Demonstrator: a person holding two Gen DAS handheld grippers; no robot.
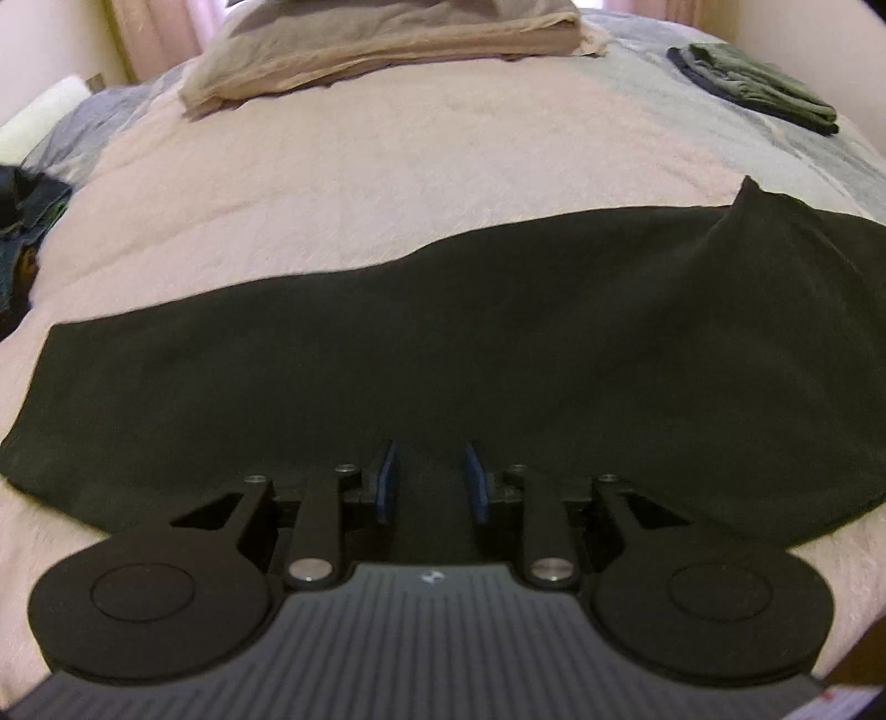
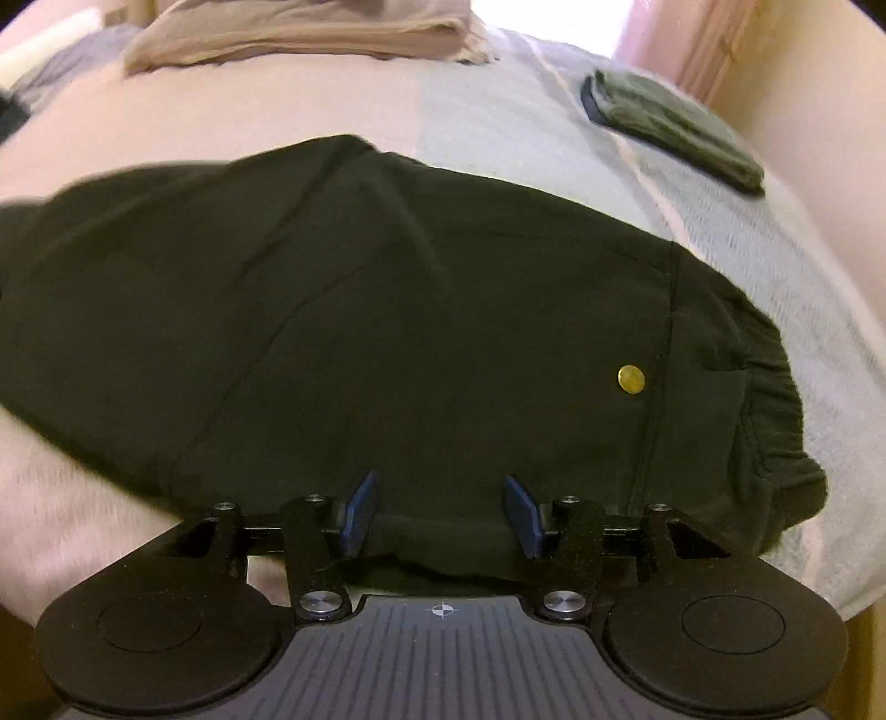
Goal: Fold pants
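Observation:
Black pants [image 1: 443,354] lie flat across a pale pink bedspread [image 1: 387,183], legs stretched to the left. In the right wrist view the waist end of the pants [image 2: 387,310] shows, with a brass button [image 2: 630,380] and gathered waistband at the right. My left gripper [image 1: 431,481] hovers open over the near edge of the leg part, its blue pads apart with nothing between them. My right gripper [image 2: 441,512] is open too, spread wide over the near hem of the pants below the button.
Folded beige bedding [image 1: 382,44] lies at the far end of the bed. A folded olive and dark garment stack [image 1: 758,86] sits at the far right. Dark denim clothes [image 1: 22,221] pile at the left edge. The bed's edge drops off at the right [image 2: 864,609].

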